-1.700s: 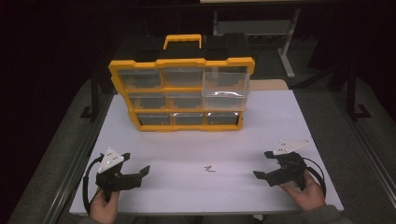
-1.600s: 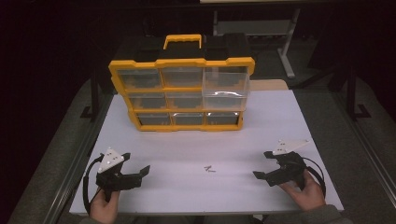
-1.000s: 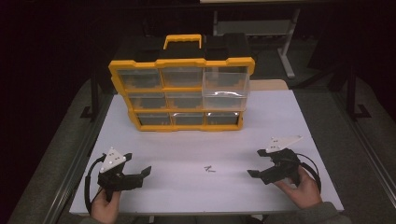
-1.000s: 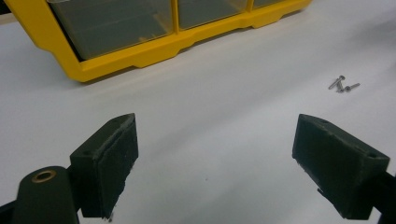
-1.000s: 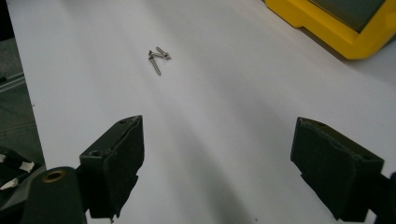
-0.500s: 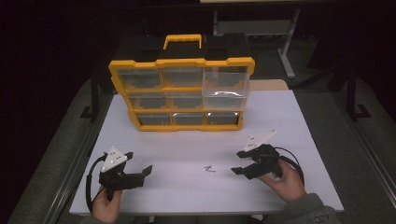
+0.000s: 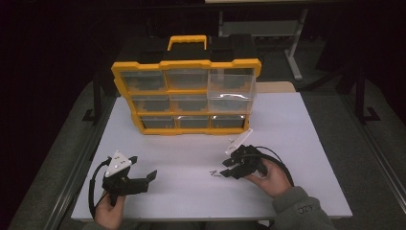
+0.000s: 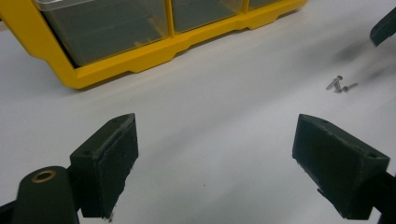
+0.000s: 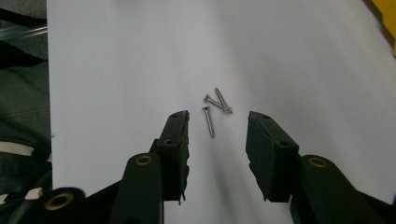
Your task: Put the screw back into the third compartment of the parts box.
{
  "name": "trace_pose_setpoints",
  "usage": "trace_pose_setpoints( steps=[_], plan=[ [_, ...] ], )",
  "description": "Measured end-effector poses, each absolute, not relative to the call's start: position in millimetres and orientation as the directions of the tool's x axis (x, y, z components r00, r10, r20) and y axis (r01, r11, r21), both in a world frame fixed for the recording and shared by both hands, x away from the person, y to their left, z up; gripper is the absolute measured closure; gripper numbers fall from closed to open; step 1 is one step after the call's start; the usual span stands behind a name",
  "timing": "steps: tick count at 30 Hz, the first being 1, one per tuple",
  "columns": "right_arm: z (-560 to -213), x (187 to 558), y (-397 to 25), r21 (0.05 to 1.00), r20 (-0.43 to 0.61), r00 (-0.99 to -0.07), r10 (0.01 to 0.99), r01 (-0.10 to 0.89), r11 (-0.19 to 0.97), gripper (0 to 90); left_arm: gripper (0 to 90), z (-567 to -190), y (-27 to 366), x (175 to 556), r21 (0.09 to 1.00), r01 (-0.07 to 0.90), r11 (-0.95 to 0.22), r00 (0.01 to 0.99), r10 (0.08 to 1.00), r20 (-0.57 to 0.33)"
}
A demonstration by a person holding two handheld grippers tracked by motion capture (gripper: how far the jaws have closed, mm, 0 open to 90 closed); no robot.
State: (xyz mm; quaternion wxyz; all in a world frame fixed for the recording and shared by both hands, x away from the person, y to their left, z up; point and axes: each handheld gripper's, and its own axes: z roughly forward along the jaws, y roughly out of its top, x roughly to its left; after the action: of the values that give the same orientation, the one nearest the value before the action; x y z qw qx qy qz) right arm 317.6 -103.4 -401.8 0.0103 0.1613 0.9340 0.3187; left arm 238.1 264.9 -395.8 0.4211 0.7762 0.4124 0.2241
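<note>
Three small metal screws point(image 9: 214, 109) lie loose on the white table, also seen as a tiny cluster of screws point(image 7: 215, 173) in the high view and as far-off screws point(image 8: 340, 85) in the left gripper view. My right gripper point(image 7: 227, 168) hovers just right of them, open, its jaws either side of the nearest screw point(image 9: 209, 122) without touching it. My left gripper point(image 7: 147, 175) rests at the front left, wide open and empty point(image 8: 215, 163). A yellow organiser point(image 7: 187, 96) with clear drawers stands upright at the back.
The white table point(image 7: 297, 124) has bare surface to the right of the organiser and between the two grippers. Its front edge lies just under both hands. The organiser's yellow base point(image 8: 140, 56) is close ahead of the left gripper.
My right gripper has travelled left across the table from the front right to the screws. The left gripper has stayed where it was.
</note>
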Motion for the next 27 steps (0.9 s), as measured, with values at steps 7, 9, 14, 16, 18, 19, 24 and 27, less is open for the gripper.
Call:
trace_pose_setpoints(
  steps=[7, 9, 14, 16, 18, 19, 24, 27],
  plan=[
    [-413, 323, -84, 0.562, 0.085, -0.962, 0.26, 0.262, 0.785, 65.9, 13.7, -397, 266, 241, 0.831, 0.464, -0.307, 0.559, 0.829, -0.006],
    [-417, 324, -80, 0.55, 0.09, -0.964, 0.251, 0.258, 0.794, 67.8, 13.7, -398, 265, 241, 0.834, 0.464, -0.299, 0.556, 0.831, -0.012],
    [-423, 325, -70, 0.522, 0.081, -0.966, 0.245, 0.25, 0.816, 71.4, 13.7, -398, 264, 241, 0.839, 0.459, -0.293, 0.557, 0.83, -0.015],
    [-425, 325, -68, 0.515, 0.074, -0.967, 0.244, 0.246, 0.821, 73.2, 13.7, -398, 264, 241, 0.84, 0.458, -0.293, 0.556, 0.831, -0.013],
    [-426, 326, -66, 0.508, 0.065, -0.969, 0.238, 0.238, 0.828, 75.4, 13.7, -397, 265, 241, 0.832, 0.465, -0.304, 0.558, 0.83, -0.009],
    [-427, 326, -65, 0.508, 0.062, -0.971, 0.232, 0.231, 0.83, 76.3, 13.7, -397, 265, 242, 0.834, 0.464, -0.3, 0.558, 0.83, -0.012],
    [-429, 322, -63, 0.489, 0.034, -0.974, 0.225, 0.213, 0.846, 79.9, 13.7, -397, 266, 241, 0.835, 0.463, -0.298, 0.556, 0.831, -0.011],
    [-429, 322, -62, 0.485, 0.024, -0.976, 0.215, 0.199, 0.851, 84.5, 13.7, -397, 265, 242, 0.836, 0.461, -0.297, 0.558, 0.83, -0.013]
  ],
)
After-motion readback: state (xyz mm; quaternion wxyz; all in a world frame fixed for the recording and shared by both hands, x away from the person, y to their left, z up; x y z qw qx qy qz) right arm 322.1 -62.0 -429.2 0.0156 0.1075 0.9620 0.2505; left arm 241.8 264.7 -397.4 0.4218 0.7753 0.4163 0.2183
